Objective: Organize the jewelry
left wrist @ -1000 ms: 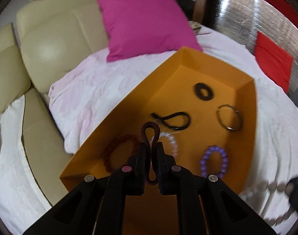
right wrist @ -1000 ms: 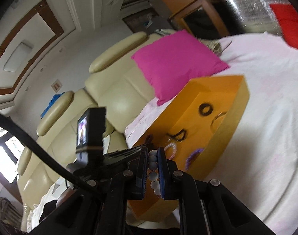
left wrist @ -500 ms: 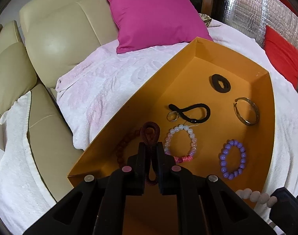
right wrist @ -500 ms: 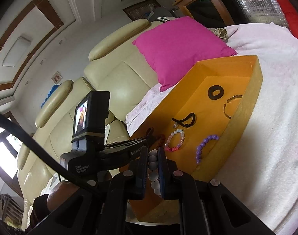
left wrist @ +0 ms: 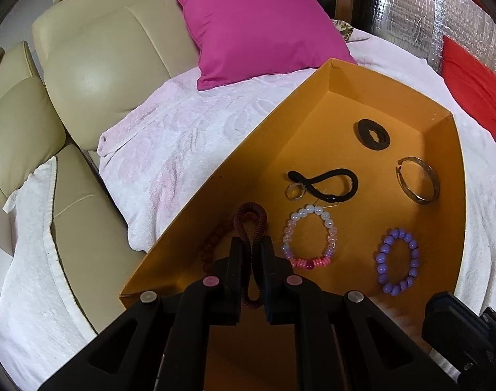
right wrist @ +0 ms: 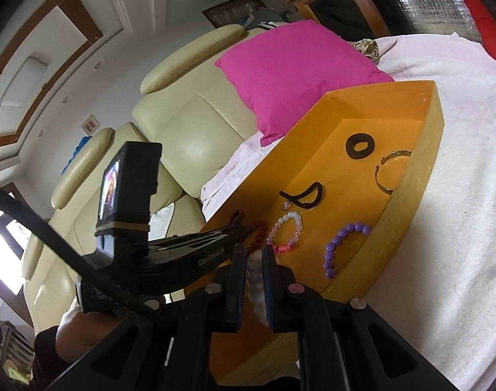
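An orange box (left wrist: pixel 234 159) (right wrist: pixel 420 176) lies on a pink-white blanket. In it lie a purple bead bracelet (left wrist: pixel 398 260) (right wrist: pixel 342 244), a white-pink bead bracelet (left wrist: pixel 309 236) (right wrist: pixel 285 233), a black cord loop (left wrist: pixel 326 184) (right wrist: pixel 303 197), a gold bangle (left wrist: pixel 418 179) (right wrist: pixel 389 171), a black ring (left wrist: pixel 373 133) (right wrist: pixel 359 145) and a brown bead bracelet (left wrist: pixel 215 241). My left gripper (left wrist: pixel 251 244) is shut on a dark red coil band (left wrist: pixel 250 220), over the box's near left part. My right gripper (right wrist: pixel 255 254) is shut on a white bead bracelet (right wrist: pixel 256 277), over the box's near end.
A magenta pillow (left wrist: pixel 257 22) (right wrist: pixel 296 71) leans on the cream sofa back (left wrist: pixel 111 65) behind the box. A red cushion (left wrist: pixel 469 81) lies at the far right. The left gripper's body and camera (right wrist: pixel 127 195) fill the left of the right wrist view.
Both grippers have moved closer over the box, which now looks larger and sharper. The white beads no longer show in the left wrist view. Both grips are unchanged.
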`<state>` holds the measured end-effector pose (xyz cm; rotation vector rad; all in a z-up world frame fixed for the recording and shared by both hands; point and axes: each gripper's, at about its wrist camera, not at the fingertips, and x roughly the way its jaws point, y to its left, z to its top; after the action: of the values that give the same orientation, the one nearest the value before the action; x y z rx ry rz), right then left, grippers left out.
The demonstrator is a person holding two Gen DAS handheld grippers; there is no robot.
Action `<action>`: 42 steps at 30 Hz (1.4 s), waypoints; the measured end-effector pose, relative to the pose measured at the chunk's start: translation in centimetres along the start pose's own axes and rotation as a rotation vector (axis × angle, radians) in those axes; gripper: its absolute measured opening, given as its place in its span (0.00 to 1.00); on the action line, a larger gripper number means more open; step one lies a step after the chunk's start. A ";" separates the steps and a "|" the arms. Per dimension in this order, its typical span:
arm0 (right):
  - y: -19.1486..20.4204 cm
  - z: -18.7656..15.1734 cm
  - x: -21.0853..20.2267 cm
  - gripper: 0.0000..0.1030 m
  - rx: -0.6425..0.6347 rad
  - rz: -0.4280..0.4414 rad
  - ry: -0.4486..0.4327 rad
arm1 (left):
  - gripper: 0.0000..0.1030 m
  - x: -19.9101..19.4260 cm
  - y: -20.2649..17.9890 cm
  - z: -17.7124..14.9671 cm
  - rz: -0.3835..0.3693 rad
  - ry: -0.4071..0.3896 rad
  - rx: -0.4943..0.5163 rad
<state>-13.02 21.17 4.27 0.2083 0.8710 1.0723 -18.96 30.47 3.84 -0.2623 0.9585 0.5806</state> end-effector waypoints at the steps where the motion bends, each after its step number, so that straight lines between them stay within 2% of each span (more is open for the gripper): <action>1: 0.0 0.0 0.2 0.12 -0.002 -0.001 0.003 | 0.11 0.1 0.1 0.0 0.003 0.001 0.000; 8: -0.3 0.2 1.0 0.13 -0.006 -0.009 0.002 | 0.14 0.5 0.7 -0.1 0.016 0.005 0.005; 10: -0.4 0.3 0.9 0.13 -0.015 -0.014 -0.005 | 0.29 0.5 0.6 -0.1 0.014 0.007 0.014; 13: -0.5 0.6 0.6 0.13 -0.021 -0.027 -0.012 | 0.45 0.0 0.2 -0.1 0.003 -0.018 0.035; 18: -0.8 1.0 -0.9 0.13 -0.041 -0.088 -0.038 | 0.60 -1.9 -0.9 -0.2 0.028 -0.106 0.084; 20: -0.8 1.2 -1.8 0.19 -0.053 -0.111 -0.048 | 0.61 -3.0 -1.5 -0.2 0.038 -0.148 0.110; 25: -1.1 1.2 -4.9 0.46 -0.040 -0.163 -0.112 | 0.68 -5.7 -2.8 -0.5 0.086 -0.219 0.153; 30: -0.9 0.5 -8.7 0.49 -0.046 -0.247 -0.167 | 0.71 -9.4 -3.2 -1.0 0.102 -0.276 0.171; 33: -0.1 0.0 -11.1 0.56 -0.059 -0.299 -0.190 | 0.71 -12.0 -3.4 -1.5 0.110 -0.307 0.186; 37: 1.7 -0.8 -14.1 0.62 -0.094 -0.357 -0.192 | 0.84 -16.4 -3.2 -2.3 0.121 -0.376 0.183; 42: 4.7 -1.5 -17.4 0.67 -0.155 -0.436 -0.178 | 0.91 -21.1 -2.8 -3.6 0.126 -0.434 0.187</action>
<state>-20.64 8.62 14.88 -0.0186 0.6309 0.6965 -29.06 19.19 19.18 0.0921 0.6046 0.6270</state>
